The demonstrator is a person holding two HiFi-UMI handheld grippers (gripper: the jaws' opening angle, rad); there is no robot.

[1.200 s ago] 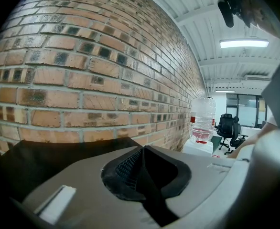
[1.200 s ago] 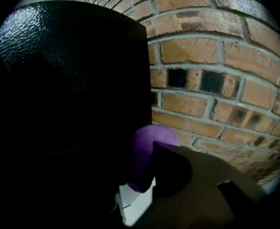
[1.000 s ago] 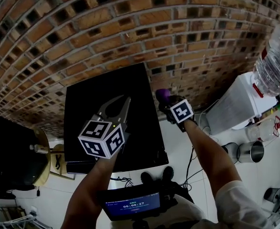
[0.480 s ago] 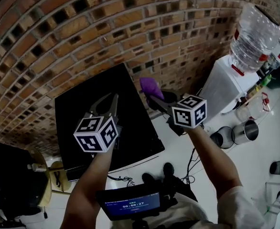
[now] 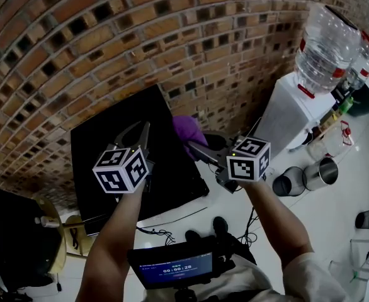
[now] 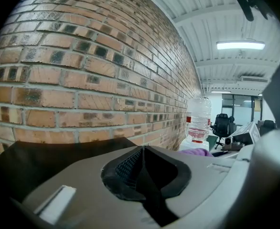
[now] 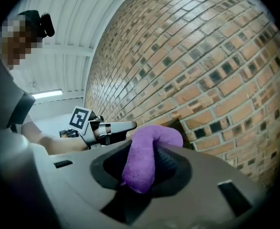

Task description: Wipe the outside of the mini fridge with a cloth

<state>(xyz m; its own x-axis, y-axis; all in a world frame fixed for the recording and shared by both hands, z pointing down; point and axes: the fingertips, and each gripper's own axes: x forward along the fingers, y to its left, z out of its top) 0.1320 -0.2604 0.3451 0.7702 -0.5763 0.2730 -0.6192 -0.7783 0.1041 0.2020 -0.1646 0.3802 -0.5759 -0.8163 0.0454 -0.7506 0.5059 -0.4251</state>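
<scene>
Right gripper (image 7: 141, 173) clamps the purple cloth (image 7: 147, 149) near the mini fridge (image 5: 102, 150); left gripper (image 6: 142, 161) is closed, empty.

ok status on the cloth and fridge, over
Right tool shut on purple cloth, at far right corner of fridge. Left tool shut, empty, over its top. Nothing in the way.

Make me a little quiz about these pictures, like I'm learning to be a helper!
1. True or false: the left gripper is shut and empty.
2. What colour is the cloth in the right gripper? A green, B purple, C white.
3. Fill in: in the head view, the water bottle stands to the ___ of the black mini fridge.
Key: 1 true; 2 B; 3 right.
</scene>
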